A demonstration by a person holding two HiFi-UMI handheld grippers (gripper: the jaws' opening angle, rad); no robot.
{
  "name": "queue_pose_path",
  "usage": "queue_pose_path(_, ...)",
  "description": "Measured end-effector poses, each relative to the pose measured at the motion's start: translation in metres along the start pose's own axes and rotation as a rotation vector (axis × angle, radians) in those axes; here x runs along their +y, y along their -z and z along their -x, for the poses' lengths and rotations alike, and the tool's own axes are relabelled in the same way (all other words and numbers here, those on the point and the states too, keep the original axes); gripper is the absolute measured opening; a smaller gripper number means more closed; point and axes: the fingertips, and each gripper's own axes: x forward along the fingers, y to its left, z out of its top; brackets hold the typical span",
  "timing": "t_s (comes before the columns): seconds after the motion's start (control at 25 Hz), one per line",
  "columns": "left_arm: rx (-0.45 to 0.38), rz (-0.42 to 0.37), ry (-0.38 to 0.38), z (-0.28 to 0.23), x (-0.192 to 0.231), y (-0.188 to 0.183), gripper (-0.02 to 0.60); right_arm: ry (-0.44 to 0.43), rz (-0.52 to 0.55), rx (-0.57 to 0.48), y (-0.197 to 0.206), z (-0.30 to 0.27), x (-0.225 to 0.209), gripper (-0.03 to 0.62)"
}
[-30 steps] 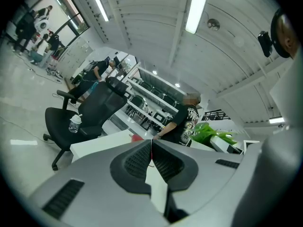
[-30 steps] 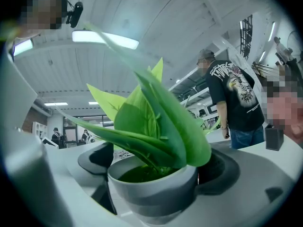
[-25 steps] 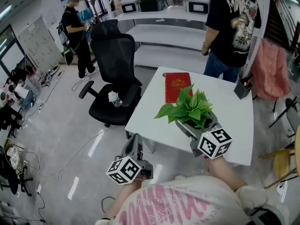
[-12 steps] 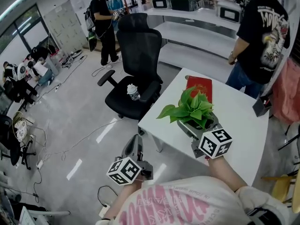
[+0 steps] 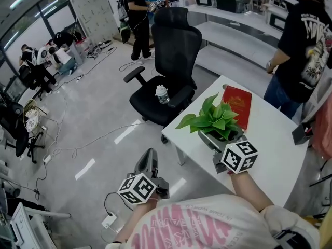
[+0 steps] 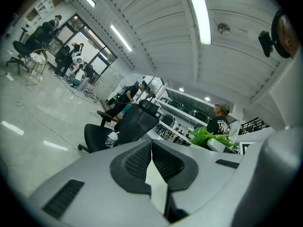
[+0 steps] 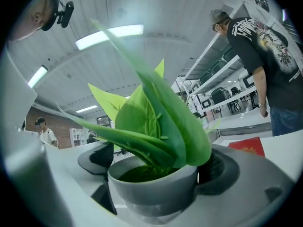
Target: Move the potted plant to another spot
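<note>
The right claw [image 5: 223, 144] is clamped on the round grey pot [image 7: 154, 190] holding a green leafy plant [image 5: 212, 119], at the white square worktop's [image 5: 272, 139] near left corner. A red booklet [image 5: 237, 105], its gold print too small to read, lies farther in. The left claw [image 6: 151, 143], off the worktop's left edge, is closed on nothing.

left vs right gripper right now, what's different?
The right gripper is shut on the pot of the potted plant; the left gripper is shut on nothing. The right gripper is held over the white table; the left gripper is held off it, over the floor. Both have their jaws closed.
</note>
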Motion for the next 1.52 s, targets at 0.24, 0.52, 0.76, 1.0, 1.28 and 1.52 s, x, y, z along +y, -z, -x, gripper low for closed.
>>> queue_pose_path(0.24, 0.0, 0.007, -0.045, -0.003, 0.013, 0.001, 0.025, -0.028, -0.024, 0.016, 0.006, -0.016, -0.003, 0.557)
queue_pose_path(0.52, 0.029, 0.011, -0.016, -0.042, 0.013, 0.002, 0.025, -0.013, -0.029, 0.03, 0.009, -0.033, -0.023, 0.555)
queue_pose_path(0.76, 0.099, 0.013, 0.059, -0.121, 0.004, -0.016, 0.025, 0.068, -0.031, 0.026, -0.015, -0.066, -0.063, 0.555)
queue_pose_path(1.0, 0.182, -0.013, 0.16, -0.193, 0.032, -0.022, 0.025, 0.16, -0.04, -0.004, 0.001, -0.112, -0.085, 0.555)
queue_pose_path(1.28, 0.213, -0.033, 0.255, -0.258, 0.044, -0.063, 0.025, 0.259, -0.039, -0.049, -0.015, -0.153, -0.097, 0.555)
queue_pose_path(1.52, 0.258, -0.035, 0.32, -0.304, 0.056, -0.076, 0.025, 0.335, -0.04, -0.076, -0.023, -0.182, -0.112, 0.555)
